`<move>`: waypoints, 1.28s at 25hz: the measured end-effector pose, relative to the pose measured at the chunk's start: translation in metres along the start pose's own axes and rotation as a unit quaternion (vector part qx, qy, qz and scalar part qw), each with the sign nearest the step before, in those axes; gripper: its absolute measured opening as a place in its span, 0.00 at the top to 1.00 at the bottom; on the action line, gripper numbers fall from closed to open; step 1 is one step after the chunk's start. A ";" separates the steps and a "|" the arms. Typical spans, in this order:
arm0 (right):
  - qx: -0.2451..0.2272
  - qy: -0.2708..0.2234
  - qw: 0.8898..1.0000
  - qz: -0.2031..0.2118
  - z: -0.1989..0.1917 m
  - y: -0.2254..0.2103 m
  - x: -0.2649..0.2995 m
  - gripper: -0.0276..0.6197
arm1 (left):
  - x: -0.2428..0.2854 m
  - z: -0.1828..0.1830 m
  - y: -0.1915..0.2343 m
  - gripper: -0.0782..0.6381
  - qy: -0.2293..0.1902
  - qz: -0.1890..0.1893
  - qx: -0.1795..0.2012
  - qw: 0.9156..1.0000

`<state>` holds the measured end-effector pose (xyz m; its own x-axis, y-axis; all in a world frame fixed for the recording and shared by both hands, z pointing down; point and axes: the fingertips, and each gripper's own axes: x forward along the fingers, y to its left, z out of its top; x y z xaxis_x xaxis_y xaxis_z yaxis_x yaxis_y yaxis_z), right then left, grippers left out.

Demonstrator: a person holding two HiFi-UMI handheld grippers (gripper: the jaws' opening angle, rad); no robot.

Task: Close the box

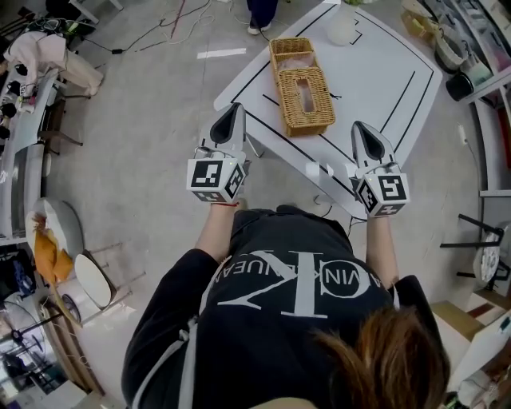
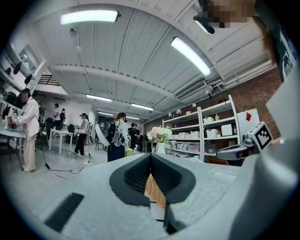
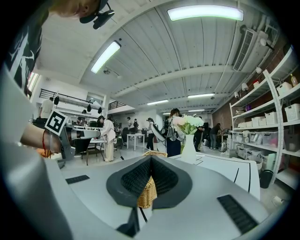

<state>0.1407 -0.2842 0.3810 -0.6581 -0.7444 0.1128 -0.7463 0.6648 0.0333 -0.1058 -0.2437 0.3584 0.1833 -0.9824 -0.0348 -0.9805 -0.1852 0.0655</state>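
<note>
wicker box [image 1: 300, 86] open; both grippers closed, empty

A shared workshop-lab: metal shelves [image 3: 276, 122] of bins, worktables [image 2: 61, 134], floor cables [image 1: 152, 36], people [image 2: 117, 138].

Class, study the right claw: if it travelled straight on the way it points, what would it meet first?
Probably the wicker box: it sits dead ahead of the shut right claw in the right gripper view, though the claw's height over the table is hard to judge.

Two hand-held grippers [image 1: 236, 110] [image 1: 358, 128], one wicker box [image 1: 302, 88], one vase [image 1: 342, 24], one table [image 1: 375, 72].
</note>
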 end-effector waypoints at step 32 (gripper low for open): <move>0.019 -0.003 1.000 -0.006 -0.007 -0.005 0.000 0.96 | 0.005 -0.001 -0.003 0.88 0.004 -0.006 0.005 1.000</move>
